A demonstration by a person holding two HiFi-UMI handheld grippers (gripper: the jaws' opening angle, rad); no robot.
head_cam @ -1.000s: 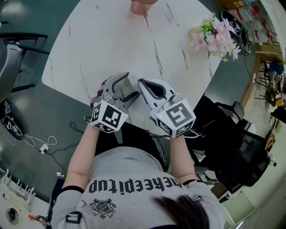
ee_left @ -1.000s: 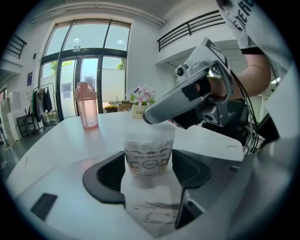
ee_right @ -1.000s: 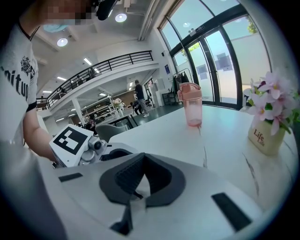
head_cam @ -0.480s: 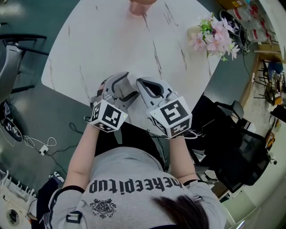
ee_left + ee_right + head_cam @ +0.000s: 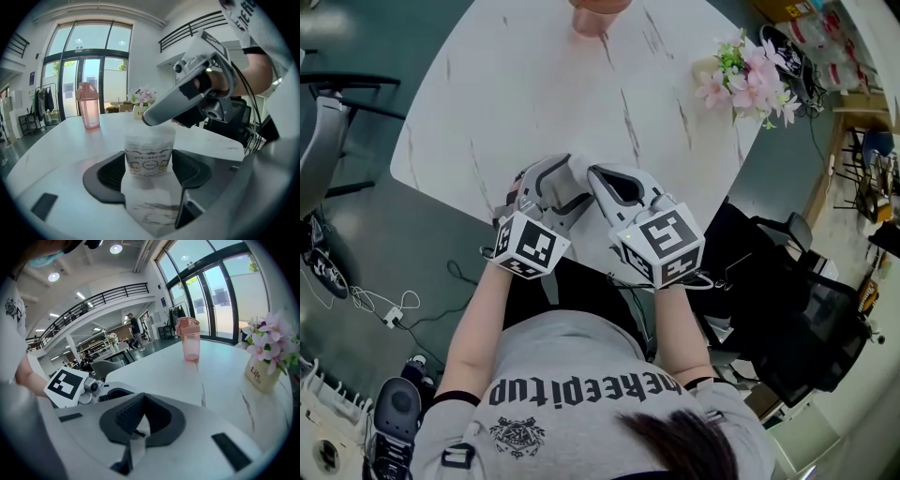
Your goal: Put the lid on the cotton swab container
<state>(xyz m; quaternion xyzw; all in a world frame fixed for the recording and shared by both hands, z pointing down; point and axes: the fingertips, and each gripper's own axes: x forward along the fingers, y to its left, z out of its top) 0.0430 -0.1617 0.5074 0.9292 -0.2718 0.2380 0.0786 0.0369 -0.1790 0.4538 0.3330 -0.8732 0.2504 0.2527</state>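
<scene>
A: Got cotton swab container (image 5: 149, 150) clamped upright in left gripper (image 5: 149, 163), near marble table (image 5: 581, 112) edge, with right gripper (image 5: 139, 423) jaws together just above it

B: Could tip or slip free if pressed off-centre from above

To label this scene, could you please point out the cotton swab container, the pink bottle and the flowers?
cotton swab container (image 5: 149, 158): left gripper view, on its printed label.
pink bottle (image 5: 89, 112): left gripper view, on its body.
flowers (image 5: 759, 86): head view, on the pink blossoms.
</scene>
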